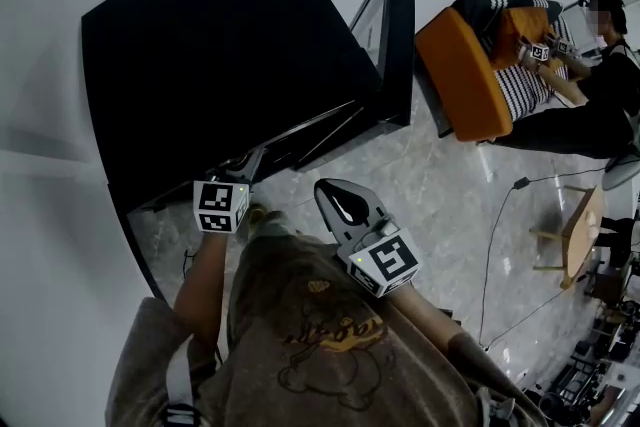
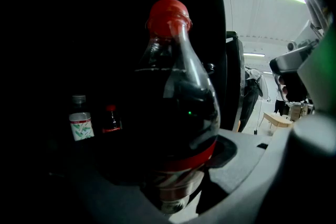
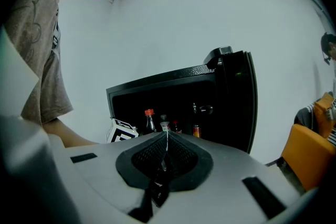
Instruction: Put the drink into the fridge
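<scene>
The drink is a dark cola bottle (image 2: pixel 176 107) with a red cap. It stands upright between the jaws of my left gripper (image 1: pixel 240 177), which is shut on its lower body; one grey finger (image 2: pixel 252 162) shows to its right. The bottle is held at the mouth of the black fridge (image 1: pixel 220 55), whose door (image 1: pixel 395 35) stands open at the right. From the right gripper view, the bottle (image 3: pixel 150 122) sits just in front of the dark fridge interior (image 3: pixel 178 105). My right gripper (image 1: pixel 345 205) hangs in front of the fridge, shut and empty, its pads (image 3: pixel 173 152) meeting.
Inside the fridge stand a clear bottle with a green label (image 2: pixel 80 126), a small cola bottle (image 2: pixel 111 120) and a can (image 3: pixel 196 131). To the right are an orange sofa (image 1: pixel 460 75) with a seated person (image 1: pixel 605 85), a floor cable (image 1: pixel 492 250) and a small wooden table (image 1: pixel 582 230).
</scene>
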`<state>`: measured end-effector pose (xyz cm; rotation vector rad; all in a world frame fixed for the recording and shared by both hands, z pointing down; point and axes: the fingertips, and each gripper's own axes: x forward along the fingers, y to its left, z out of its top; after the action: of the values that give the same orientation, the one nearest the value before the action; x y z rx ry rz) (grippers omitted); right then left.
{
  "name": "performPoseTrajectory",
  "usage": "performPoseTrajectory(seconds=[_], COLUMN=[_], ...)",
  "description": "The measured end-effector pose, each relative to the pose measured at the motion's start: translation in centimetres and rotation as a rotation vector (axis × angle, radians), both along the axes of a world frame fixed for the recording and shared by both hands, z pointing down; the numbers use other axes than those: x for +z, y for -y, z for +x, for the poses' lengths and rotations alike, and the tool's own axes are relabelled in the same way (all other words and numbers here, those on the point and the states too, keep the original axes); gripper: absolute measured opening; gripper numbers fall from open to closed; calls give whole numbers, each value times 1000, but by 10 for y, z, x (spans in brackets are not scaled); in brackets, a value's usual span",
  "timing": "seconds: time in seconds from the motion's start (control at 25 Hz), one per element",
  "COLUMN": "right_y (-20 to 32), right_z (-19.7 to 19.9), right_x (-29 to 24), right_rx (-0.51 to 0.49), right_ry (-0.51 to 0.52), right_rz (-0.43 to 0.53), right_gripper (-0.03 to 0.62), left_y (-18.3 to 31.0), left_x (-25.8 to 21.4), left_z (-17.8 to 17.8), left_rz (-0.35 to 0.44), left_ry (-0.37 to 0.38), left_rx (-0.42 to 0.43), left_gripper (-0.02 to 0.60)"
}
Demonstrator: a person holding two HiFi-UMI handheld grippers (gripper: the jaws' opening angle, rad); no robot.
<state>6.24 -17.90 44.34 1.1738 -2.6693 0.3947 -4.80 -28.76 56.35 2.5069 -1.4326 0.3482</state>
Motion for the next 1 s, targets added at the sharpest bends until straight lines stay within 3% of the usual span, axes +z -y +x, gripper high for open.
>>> performPoseTrajectory(seconds=[1.0], right_y=[14], right_z=[-9], right_x=[61], right_rx=[-2], right_ry=[23], right_rz=[33], right_gripper=[21], left_y=[49], left_x=[36], left_z=[-17], left_rz=[87], left_ry=[22], left_rx=[-76], left_gripper=[313])
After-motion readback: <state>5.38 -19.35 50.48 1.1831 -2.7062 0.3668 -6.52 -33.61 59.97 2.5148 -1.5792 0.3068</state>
